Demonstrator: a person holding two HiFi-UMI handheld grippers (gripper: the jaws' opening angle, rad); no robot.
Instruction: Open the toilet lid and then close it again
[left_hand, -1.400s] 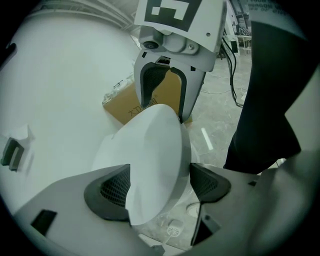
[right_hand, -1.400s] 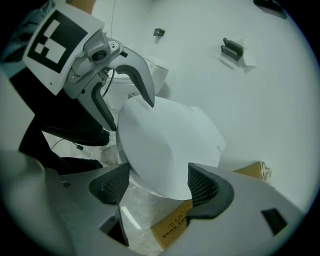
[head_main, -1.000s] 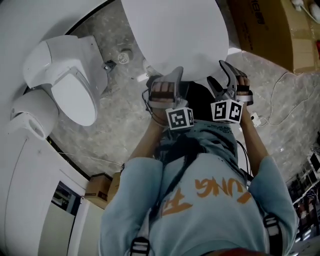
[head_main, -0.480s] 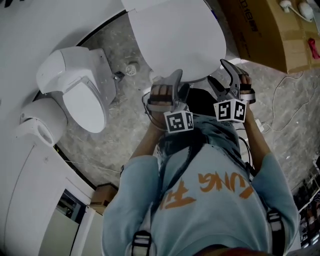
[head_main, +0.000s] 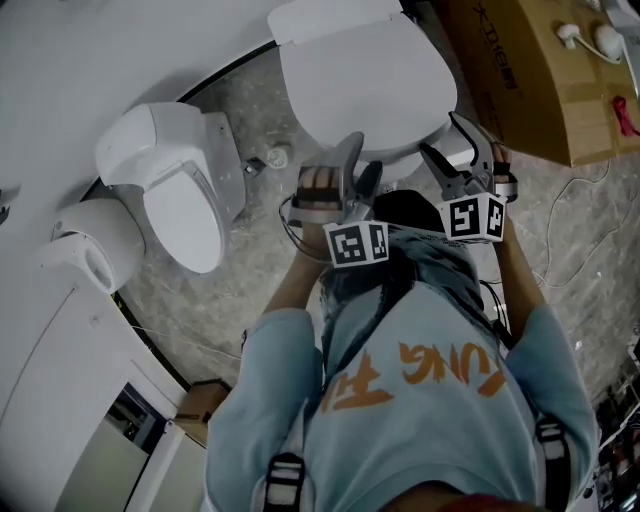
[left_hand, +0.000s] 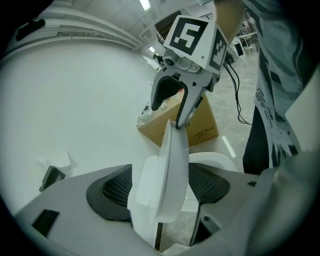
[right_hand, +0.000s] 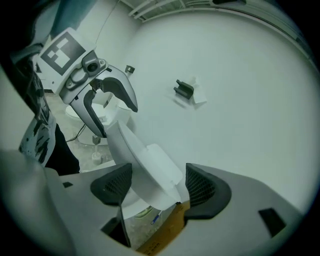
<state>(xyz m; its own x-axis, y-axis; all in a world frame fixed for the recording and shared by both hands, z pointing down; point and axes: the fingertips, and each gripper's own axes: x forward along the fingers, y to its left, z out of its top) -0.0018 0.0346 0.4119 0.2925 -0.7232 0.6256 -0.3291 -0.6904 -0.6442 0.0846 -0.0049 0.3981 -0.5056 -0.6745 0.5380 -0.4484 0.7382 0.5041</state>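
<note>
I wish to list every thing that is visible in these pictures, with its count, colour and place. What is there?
toilet: one, white, straight ahead
lid: one, white, on that toilet, raised partway
second toilet: one, white, at the left, closed
cardboard box: one, brown, at the right
floor: grey, marbled
shirt: one, light blue, orange letters
left gripper: one, grey, open, lid between its jaws
right gripper: one, grey, open, jaws just closing slightly, lid between them
</note>
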